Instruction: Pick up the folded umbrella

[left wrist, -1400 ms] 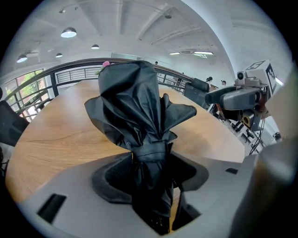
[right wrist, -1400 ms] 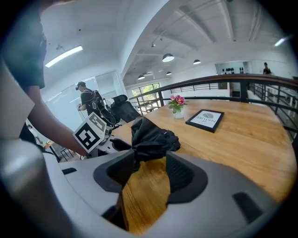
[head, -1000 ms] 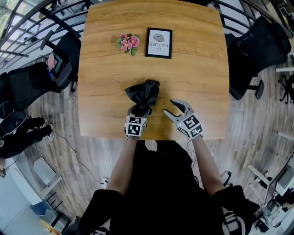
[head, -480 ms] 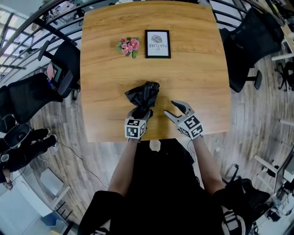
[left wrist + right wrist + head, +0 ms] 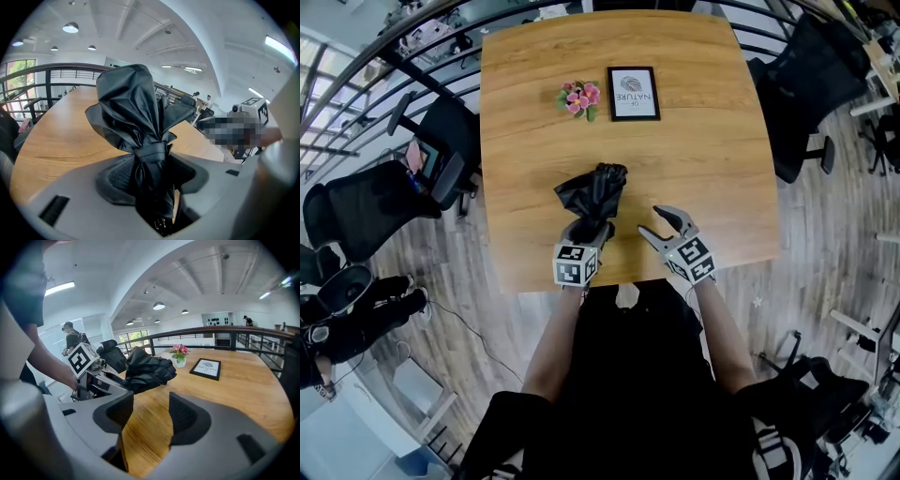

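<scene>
The left gripper (image 5: 585, 232) is clamped on the folded umbrella (image 5: 592, 194) just below its strap (image 5: 151, 152), with the loose canopy bunched forward over the near part of the table (image 5: 703, 150). The right gripper (image 5: 654, 223) stands beside it, jaws opening with only bare tabletop between them. Expect a light load with soft, slick fabric; grip the strapped, rigid core, not the loose folds.
</scene>
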The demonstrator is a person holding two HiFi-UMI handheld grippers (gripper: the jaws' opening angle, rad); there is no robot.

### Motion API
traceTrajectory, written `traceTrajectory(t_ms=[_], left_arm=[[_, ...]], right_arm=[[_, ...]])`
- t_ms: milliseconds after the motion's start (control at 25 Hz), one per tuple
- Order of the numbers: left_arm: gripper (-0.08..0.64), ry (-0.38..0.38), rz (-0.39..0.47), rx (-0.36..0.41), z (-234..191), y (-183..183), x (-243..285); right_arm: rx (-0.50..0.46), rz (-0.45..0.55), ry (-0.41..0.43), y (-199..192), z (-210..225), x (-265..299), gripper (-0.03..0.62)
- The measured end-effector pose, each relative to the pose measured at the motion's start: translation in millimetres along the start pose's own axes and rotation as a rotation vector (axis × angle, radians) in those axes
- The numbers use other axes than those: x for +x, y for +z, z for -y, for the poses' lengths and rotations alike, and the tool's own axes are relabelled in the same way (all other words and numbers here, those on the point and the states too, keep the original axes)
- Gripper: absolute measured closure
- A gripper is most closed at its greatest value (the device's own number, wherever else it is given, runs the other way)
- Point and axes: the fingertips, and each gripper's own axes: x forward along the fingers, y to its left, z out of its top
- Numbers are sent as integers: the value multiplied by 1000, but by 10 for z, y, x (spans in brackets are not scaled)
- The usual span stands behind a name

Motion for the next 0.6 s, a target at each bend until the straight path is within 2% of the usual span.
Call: traceTrajectory(t_ms=[280, 600], left_arm=[[322, -29, 57, 61, -137, 211, -285], [322, -71, 92, 88, -188, 317, -534]], right_arm=[[-10, 25, -68, 130, -140, 45, 344], [0, 45, -169, 177, -163, -64, 348]])
